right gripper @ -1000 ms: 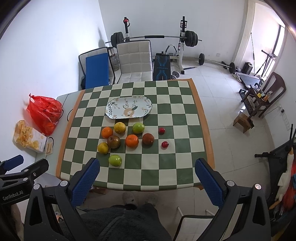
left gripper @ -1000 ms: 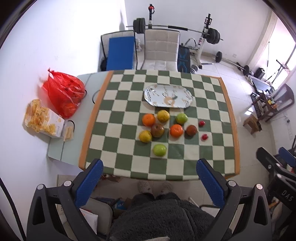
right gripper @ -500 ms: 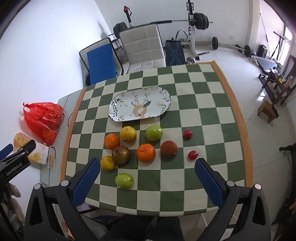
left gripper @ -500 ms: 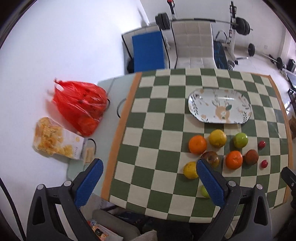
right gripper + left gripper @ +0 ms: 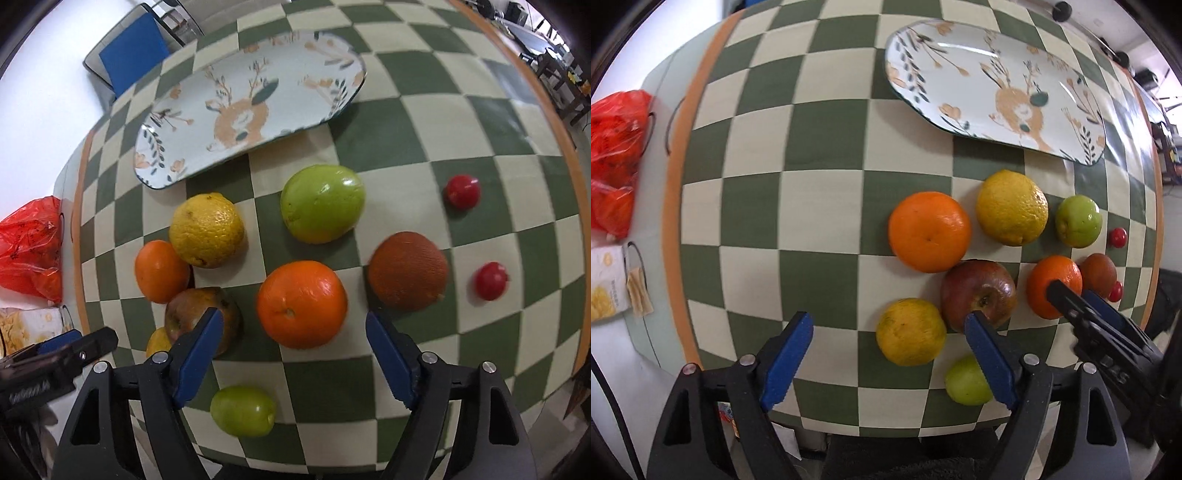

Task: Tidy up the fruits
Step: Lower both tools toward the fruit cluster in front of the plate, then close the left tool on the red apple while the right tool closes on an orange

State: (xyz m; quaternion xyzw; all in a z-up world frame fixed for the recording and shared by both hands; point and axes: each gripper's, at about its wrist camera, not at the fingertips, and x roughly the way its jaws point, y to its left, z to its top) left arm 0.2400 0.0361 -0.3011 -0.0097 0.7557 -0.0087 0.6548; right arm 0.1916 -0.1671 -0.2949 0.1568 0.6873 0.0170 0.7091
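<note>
Several fruits lie loose on the checkered tablecloth (image 5: 820,192) in front of an empty flowered plate (image 5: 993,88) (image 5: 243,107). My left gripper (image 5: 888,317) points down over a yellow-orange citrus (image 5: 910,330). Its jaws are closing, with the citrus between them and the pads clear of it. A red-brown apple (image 5: 979,291) sits by its right fingertip. My right gripper (image 5: 293,315) hangs over an orange (image 5: 302,304) and is closing too, its pads apart from the fruit. A green apple (image 5: 323,203), a brown fruit (image 5: 408,275) and a small green fruit (image 5: 243,410) lie around it.
A red plastic bag (image 5: 613,155) and a snack box (image 5: 605,288) sit left of the cloth. Two small red fruits (image 5: 463,192) (image 5: 491,280) lie at the right. The table's near edge runs just under both grippers. A blue chair (image 5: 133,51) stands behind.
Both grippers have dropped from high above the table to just over the fruit cluster and tilted to face down. Both pairs of jaws stand narrower than before.
</note>
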